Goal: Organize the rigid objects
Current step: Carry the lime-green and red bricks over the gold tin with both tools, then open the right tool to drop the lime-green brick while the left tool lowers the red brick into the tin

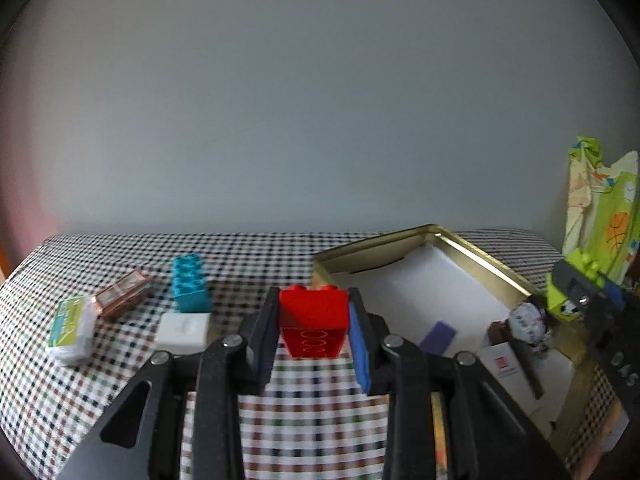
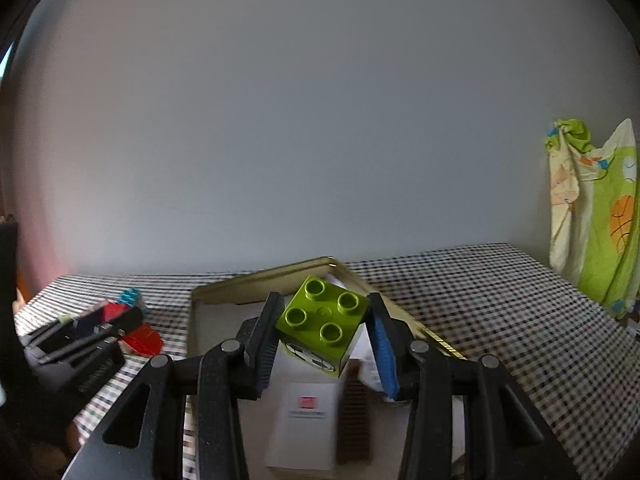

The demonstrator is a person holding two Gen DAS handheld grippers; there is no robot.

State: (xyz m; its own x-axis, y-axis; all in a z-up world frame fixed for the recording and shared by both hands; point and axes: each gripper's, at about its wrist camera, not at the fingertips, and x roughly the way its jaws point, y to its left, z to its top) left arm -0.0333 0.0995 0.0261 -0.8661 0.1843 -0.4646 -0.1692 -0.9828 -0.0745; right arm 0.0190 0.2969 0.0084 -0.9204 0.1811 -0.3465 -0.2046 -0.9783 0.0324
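My left gripper (image 1: 314,320) is shut on a red toy brick (image 1: 314,322), held above the checked tablecloth just left of the gold tin box (image 1: 476,258). The right wrist view shows my right gripper (image 2: 324,328) shut on a lime green four-stud brick (image 2: 324,320), tilted, over that gold tin box (image 2: 256,280). The right gripper (image 1: 592,300) with its green brick also appears at the far right of the left wrist view. From the right wrist view, the left gripper (image 2: 116,326) and its red brick (image 2: 142,338) show at the left.
On the cloth to the left lie a teal brick (image 1: 190,282), a white block (image 1: 182,332), a clear brown case (image 1: 122,294) and a green-labelled packet (image 1: 70,330). Inside the tin are a purple piece (image 1: 438,336), a wrapped sweet (image 1: 528,322), a white card (image 2: 306,420) and a brown bar (image 2: 352,420). A patterned cloth (image 2: 596,208) hangs at right.
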